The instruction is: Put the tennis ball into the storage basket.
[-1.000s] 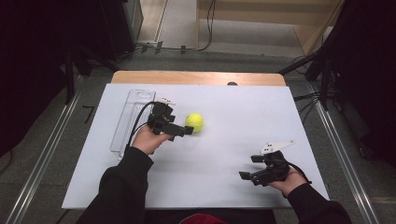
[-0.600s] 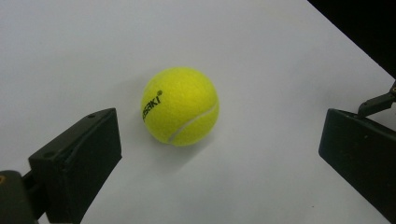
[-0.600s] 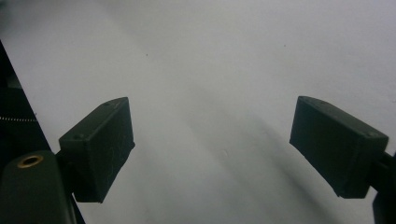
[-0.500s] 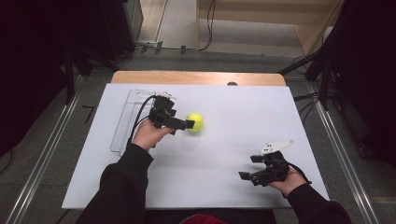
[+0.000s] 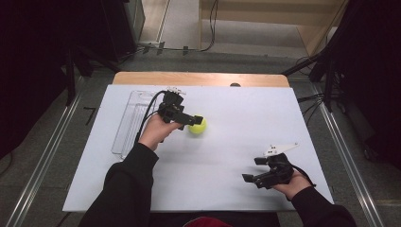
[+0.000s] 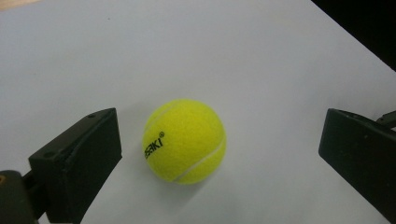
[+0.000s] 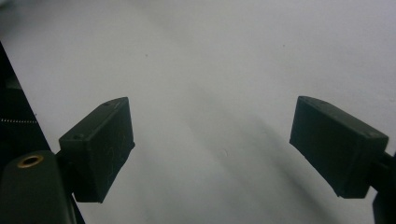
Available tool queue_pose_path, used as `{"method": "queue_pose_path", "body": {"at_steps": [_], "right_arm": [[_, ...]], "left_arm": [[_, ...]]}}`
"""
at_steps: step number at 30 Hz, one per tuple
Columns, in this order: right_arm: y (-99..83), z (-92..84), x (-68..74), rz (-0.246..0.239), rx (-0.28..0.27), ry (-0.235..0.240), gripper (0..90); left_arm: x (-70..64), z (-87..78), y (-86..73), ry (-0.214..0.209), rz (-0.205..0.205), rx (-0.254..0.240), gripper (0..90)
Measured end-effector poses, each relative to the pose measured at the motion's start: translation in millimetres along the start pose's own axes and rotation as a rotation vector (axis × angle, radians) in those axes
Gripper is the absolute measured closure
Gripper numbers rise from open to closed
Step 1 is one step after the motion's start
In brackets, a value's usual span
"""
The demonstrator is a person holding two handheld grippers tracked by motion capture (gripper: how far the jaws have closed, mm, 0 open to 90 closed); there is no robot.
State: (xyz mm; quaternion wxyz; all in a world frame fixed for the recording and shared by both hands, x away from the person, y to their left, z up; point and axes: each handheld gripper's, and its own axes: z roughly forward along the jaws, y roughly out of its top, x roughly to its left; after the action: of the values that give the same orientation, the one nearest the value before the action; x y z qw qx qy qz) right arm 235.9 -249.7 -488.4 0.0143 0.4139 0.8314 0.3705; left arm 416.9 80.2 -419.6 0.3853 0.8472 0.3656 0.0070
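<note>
Yellow felt of the tennis ball (image 6: 184, 141) is framed by the wide-open left tongs (image 6: 219, 154), nothing gripped. Centring is advised before closing. The right tongs (image 7: 219, 149) are held spread and empty above the tabletop (image 5: 236, 156).

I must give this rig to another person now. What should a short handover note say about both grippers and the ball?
Left gripper: open, jaws on either side of the tennis ball, not touching it.
Right gripper: open, holding nothing, low over the white table at the near right.
Ball: on the table beside the clear tray, which lies at the left.
Done: left gripper is lined up on the ball.
Left: close on the ball and lift it; probably it goes to the tray, but this is a guess.
</note>
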Motion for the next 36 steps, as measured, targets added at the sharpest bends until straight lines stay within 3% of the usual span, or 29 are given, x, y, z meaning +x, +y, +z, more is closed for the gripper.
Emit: {"method": "queue_pose_path", "body": {"at_steps": [21,24,36], "right_arm": [[-1.6,0.6,-3.1,0.005,-0.005,0.001,11.6],[-1.7,0.2,-3.2,0.008,-0.003,0.003,11.6],[-2.2,-1.1,-3.9,0.01,-0.009,-0.005,11.6]], "left_arm": [[1.1,18.4,20.4,0.006,0.015,0.013,0.0],[1.6,21.1,22.4,0.003,0.001,-0.004,0.5],[-0.4,29.2,25.9,0.017,0.024,0.016,0.5]]}}
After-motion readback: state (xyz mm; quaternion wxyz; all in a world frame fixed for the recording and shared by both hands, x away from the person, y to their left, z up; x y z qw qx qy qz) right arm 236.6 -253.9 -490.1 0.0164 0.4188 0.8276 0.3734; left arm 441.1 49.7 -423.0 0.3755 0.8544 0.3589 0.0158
